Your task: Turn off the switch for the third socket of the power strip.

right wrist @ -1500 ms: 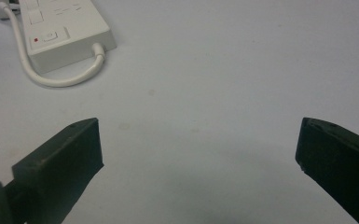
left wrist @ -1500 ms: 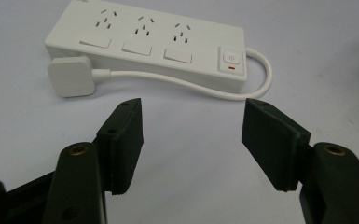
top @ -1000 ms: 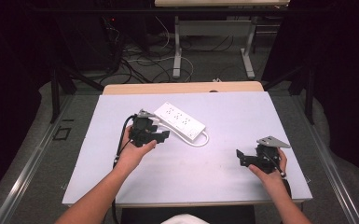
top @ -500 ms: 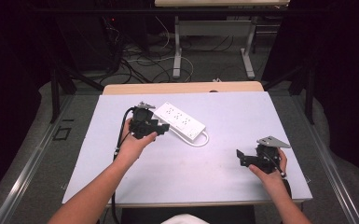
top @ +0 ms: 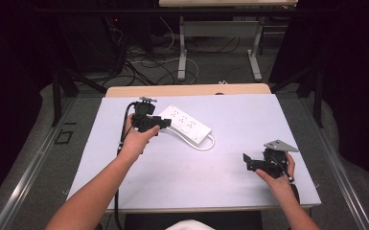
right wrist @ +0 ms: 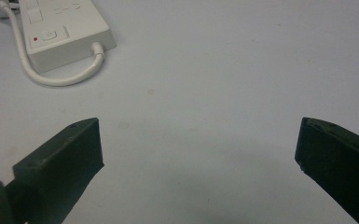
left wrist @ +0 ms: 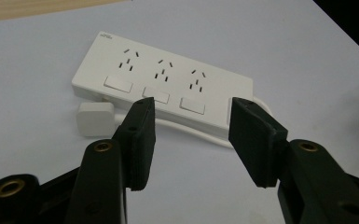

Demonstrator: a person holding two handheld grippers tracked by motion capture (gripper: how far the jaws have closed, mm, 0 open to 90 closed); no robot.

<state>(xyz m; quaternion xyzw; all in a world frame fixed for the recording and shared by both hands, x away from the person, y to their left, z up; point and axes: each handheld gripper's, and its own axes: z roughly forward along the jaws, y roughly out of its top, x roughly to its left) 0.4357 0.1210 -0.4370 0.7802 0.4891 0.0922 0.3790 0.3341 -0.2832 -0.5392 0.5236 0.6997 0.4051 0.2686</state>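
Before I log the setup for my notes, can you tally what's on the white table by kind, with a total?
Power strip, white, with its cord: 1
Plug, white, beside the strip: 1
Left claw, black, open, jaws just been closing, nothing between them: 1
Right claw, black, open: 1
Total: 4

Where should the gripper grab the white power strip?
Probably across the power strip body's narrow width, coming from above: it lies flat and long on the table. The left gripper hangs near it, fingers just narrowing, nothing between them.
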